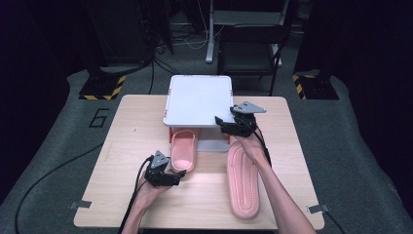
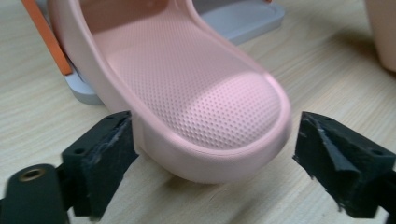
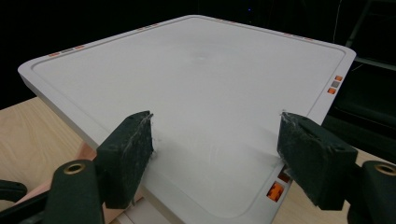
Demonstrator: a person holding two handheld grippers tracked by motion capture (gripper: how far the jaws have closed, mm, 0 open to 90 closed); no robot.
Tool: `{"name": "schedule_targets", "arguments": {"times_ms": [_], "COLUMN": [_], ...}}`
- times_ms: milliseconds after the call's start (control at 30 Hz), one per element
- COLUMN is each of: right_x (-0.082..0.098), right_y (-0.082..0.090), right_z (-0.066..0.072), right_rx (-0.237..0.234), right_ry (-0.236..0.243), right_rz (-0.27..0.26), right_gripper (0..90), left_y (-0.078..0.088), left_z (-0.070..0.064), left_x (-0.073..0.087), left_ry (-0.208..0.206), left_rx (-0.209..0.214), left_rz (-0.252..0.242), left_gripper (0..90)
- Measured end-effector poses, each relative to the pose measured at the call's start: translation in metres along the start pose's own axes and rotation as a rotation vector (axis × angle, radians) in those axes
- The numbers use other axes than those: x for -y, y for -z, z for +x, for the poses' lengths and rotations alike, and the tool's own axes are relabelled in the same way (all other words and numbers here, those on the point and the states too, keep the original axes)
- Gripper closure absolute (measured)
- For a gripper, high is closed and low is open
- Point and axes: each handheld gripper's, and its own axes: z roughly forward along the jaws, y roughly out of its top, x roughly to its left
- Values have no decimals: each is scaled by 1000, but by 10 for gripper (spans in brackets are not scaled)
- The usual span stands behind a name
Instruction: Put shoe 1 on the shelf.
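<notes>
Left gripper [image 1: 176,176] wide open w/ jaws either side of the pink slipper's [image 1: 183,149] heel, not clamped, toe end tucked under the white rack [image 1: 198,100] mid-table, while right gripper [image 1: 225,122] hangs open over rack's near-right corner, 2nd slipper [image 1: 243,180] sole-up beside that forearm.

So there's a pair of pink rubber slides here. One pink slide [image 1: 183,148] sits right side up with its toe end tucked under a small white two-tier shelf with orange legs [image 1: 198,100], dotted heel [image 2: 210,107] poking out onto the light wood tabletop [image 1: 126,146]. The other pink slide [image 1: 242,180] lies flipped, ribbed sole up, to the right, well out in the open.
</notes>
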Motion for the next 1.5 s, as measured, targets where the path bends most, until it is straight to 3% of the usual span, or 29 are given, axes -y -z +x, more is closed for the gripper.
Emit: {"name": "schedule_targets", "arguments": {"times_ms": [200, 233, 333, 767, 1000, 1167, 1200, 1300, 1367, 1400, 1433, 1500], "right_x": [-1, -1, -1, -1, -1, -1, -1, -4, -6, -6, -6, -3], "right_y": [0, 0, 0, -1, -1, -1, 0, 5, 19, 23, 23, 39], "right_z": [0, 0, 0, 0, 1, 1, 1, 1, 3, 3, 3, 4], "right_rx": [0, -1, -1, -5, -4, -2, 1, 15, 14, 15, 15, 23], "right_ry": [0, 1, -1, -4, -8, -8, -10, -9, -1, 0, 0, 5], "right_rz": [3, 7, 6, 5, 7, 6, 7, 9, -22, -31, -31, -39], "right_gripper": [262, 262, 263, 267, 268, 267, 266, 252, 235, 232, 232, 222], "left_y": [-9, -12, -22, -53, -59, -47, -44, -20, 0, 12, 12, 28], "left_z": [2, 1, 5, 18, 22, 20, 18, 17, 16, 16, 16, 19], "left_x": [-10, -12, -19, -39, -41, -41, -41, -41, -38, -37, -37, -33], "left_ry": [2, 40, 68, 127, 139, 138, 154, 146, 122, 104, 104, 109], "left_rx": [-49, -53, -90, -230, -224, -200, -198, -173, -162, -151, -151, -140], "left_rz": [13, 6, -1, -22, -25, -52, -91, -170, -226, -236, -236, -267], "left_gripper": [165, 172, 187, 189, 167, 177, 176, 165, 149, 149, 148, 148]}}
